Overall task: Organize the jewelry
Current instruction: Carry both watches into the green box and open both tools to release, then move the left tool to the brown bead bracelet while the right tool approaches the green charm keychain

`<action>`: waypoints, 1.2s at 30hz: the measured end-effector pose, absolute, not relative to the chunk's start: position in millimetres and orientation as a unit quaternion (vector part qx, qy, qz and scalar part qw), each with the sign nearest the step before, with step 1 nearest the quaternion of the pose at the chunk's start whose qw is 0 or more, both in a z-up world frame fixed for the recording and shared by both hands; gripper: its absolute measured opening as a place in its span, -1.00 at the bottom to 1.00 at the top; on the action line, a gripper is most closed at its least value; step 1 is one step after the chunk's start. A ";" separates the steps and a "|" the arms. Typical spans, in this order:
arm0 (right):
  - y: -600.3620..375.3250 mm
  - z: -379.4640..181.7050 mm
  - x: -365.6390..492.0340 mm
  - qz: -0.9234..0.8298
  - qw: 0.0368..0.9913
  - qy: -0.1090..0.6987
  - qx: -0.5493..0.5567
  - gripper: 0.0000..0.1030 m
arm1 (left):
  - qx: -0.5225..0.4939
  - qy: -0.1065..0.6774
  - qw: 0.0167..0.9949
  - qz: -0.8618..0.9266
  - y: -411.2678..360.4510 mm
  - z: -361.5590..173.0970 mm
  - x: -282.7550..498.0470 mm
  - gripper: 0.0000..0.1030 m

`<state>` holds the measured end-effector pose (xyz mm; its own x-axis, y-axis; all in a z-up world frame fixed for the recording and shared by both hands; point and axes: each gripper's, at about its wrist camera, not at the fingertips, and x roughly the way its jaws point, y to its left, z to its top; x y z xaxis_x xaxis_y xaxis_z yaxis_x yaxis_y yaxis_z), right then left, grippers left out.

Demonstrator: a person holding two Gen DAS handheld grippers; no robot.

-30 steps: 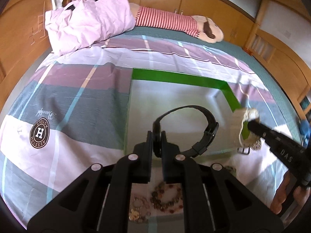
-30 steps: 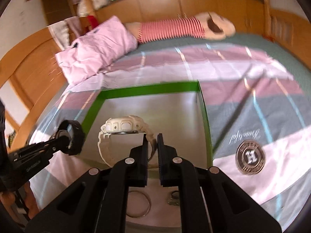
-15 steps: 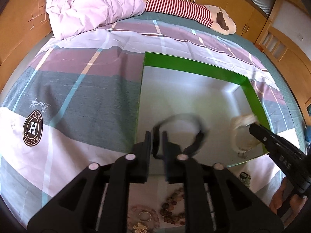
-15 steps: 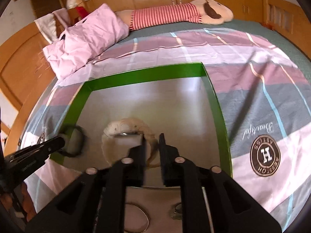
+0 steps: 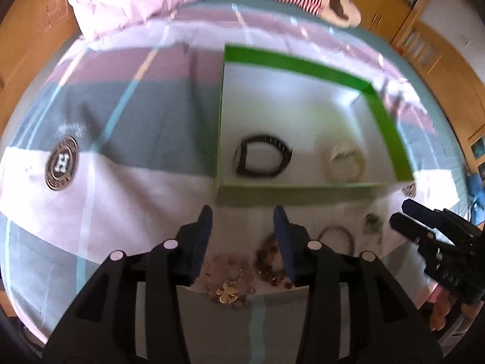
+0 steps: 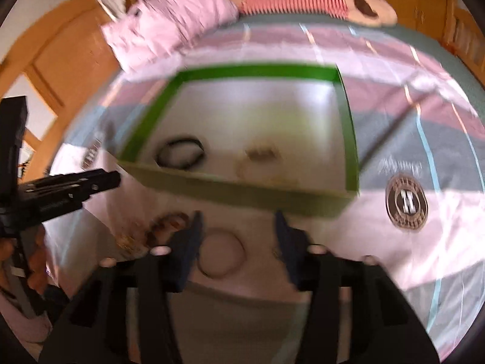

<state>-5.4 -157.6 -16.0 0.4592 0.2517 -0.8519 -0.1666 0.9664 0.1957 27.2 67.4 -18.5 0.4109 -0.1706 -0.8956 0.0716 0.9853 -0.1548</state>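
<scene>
left wrist view shows the black watch (image 5: 262,160) and white watch (image 5: 345,162) lying inside the green box (image 5: 386,127) on the bed (image 5: 127,127). loose beads (image 5: 269,265) and a ring (image 5: 336,238) remain outside; they could snag or sink into the soft sheet. left gripper (image 5: 242,236) and right gripper (image 6: 236,239) are spread, empty. blur hides bracelet details.

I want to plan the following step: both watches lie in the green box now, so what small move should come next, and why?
Probably lower the right gripper onto the metal ring lying just below its open fingers. Both grippers are open, the black watch and white watch already rest inside the green box, and the ring, beaded bracelet and gold flower piece lie on the bed outside it.
</scene>
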 end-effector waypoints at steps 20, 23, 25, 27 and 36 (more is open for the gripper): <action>-181.9 -78.9 20.3 0.029 0.795 0.604 0.048 -0.45 | 0.003 0.595 0.800 -0.071 45.7 -62.0 32.0 -0.06; -183.7 -78.8 19.6 0.061 0.791 0.603 0.085 -0.63 | 0.004 0.599 0.798 -0.069 46.3 -65.5 34.0 -0.04; -183.2 -72.4 17.4 0.097 0.793 0.590 0.119 -0.63 | 0.004 0.600 0.797 -0.068 46.7 -66.6 35.4 -0.04; -182.8 -61.1 14.6 0.110 0.807 0.567 0.123 -0.63 | 0.005 0.600 0.797 -0.068 46.0 -66.7 36.2 -0.02; -188.9 -55.9 16.9 0.087 0.810 0.567 0.118 -0.12 | 0.013 0.603 0.795 -0.072 35.0 -71.5 36.4 0.10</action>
<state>16.9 -188.9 -55.9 0.3411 0.2747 -0.8990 -0.0079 0.9572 0.2895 36.4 35.0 -71.5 0.2635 -0.0975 -0.9597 0.1298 0.9894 -0.0649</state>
